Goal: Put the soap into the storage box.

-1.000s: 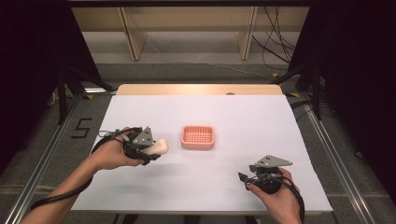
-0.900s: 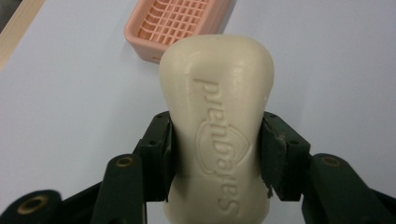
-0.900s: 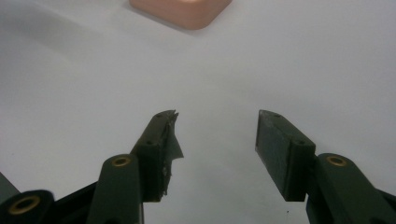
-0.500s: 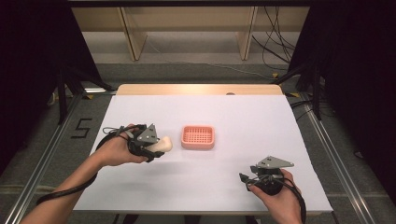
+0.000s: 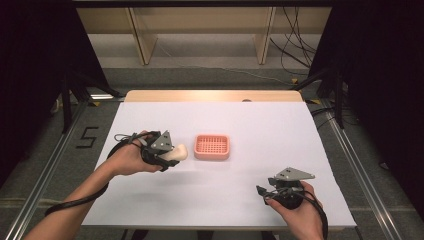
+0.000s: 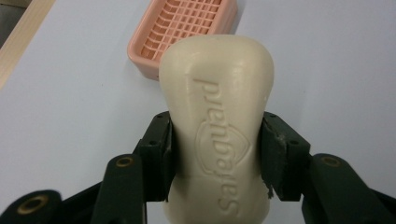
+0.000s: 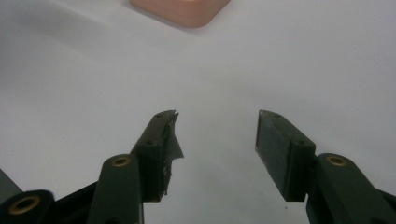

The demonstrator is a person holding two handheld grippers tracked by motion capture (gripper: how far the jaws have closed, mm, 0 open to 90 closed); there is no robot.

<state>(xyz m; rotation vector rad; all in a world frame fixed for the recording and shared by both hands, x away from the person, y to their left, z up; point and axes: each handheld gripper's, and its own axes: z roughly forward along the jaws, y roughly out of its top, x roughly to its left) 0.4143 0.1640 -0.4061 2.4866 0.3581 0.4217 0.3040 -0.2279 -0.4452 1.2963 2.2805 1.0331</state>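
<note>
My left gripper (image 5: 170,154) carries the cream soap bar (image 5: 176,152) farther right, now just beside the pink soap dish (image 5: 212,147).

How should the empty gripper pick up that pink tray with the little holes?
Probably by its rim. The pink plastic grid-bottomed soap tray lies flat and low on the white table, so the open right gripper would best come down from above, its fingers straddling the shorter width, one on each long wall. Its rounded corners look harder to hold.
</note>
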